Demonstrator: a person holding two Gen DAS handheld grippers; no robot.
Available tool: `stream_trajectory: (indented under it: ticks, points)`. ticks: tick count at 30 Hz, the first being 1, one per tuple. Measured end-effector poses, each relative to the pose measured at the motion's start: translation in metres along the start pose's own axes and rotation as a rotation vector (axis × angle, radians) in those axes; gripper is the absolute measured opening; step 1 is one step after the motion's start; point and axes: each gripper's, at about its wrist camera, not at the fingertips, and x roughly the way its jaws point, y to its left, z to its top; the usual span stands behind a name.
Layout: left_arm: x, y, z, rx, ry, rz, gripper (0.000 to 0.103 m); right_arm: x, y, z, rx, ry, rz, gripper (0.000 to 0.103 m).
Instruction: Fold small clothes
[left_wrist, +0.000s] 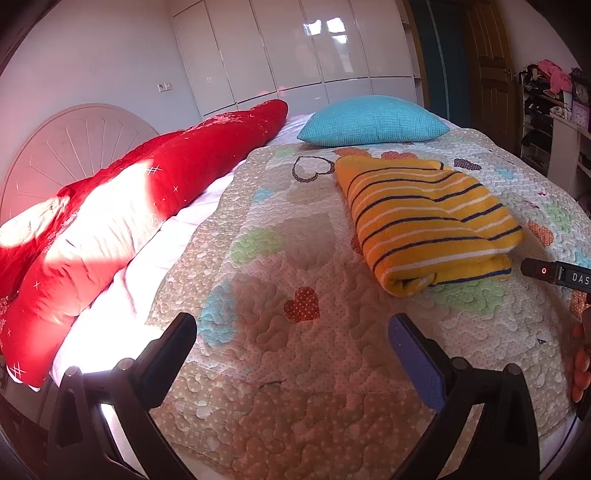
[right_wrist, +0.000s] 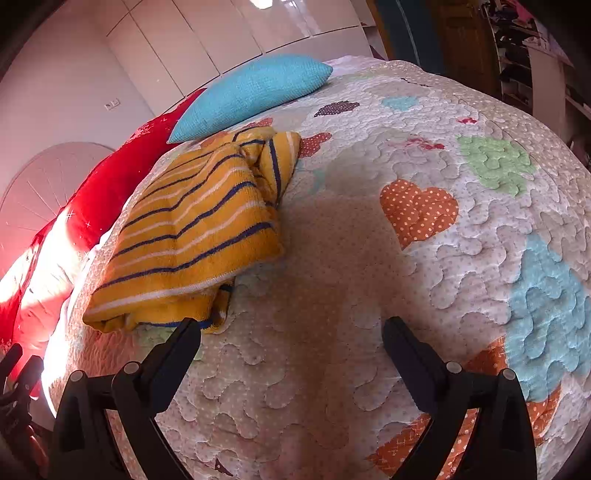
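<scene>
Bare quilt (right_wrist: 332, 258) lies open ahead of both claws. The folded striped sweater (left_wrist: 428, 218) blocks the middle of the bed, with a blue pillow (left_wrist: 373, 120) behind and red pillows (left_wrist: 155, 192) alongside.

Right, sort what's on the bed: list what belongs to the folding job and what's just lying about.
Job: folded striped yellow jumper; left tongs and right tongs, both open and empty.

Lying about: blue cushion, red pillows, quilt.
</scene>
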Motion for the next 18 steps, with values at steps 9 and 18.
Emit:
stream_trajectory:
  ticks: [9, 18]
  points:
    - [-0.018, -0.018, -0.003, 0.037, -0.059, 0.006, 0.103, -0.005, -0.015, -0.001, 0.112, -0.032, 0.095, 0.102]
    - [-0.017, -0.027, -0.006, 0.045, -0.028, -0.07, 0.103, -0.003, -0.01, -0.003, 0.085, -0.031, 0.071, 0.103]
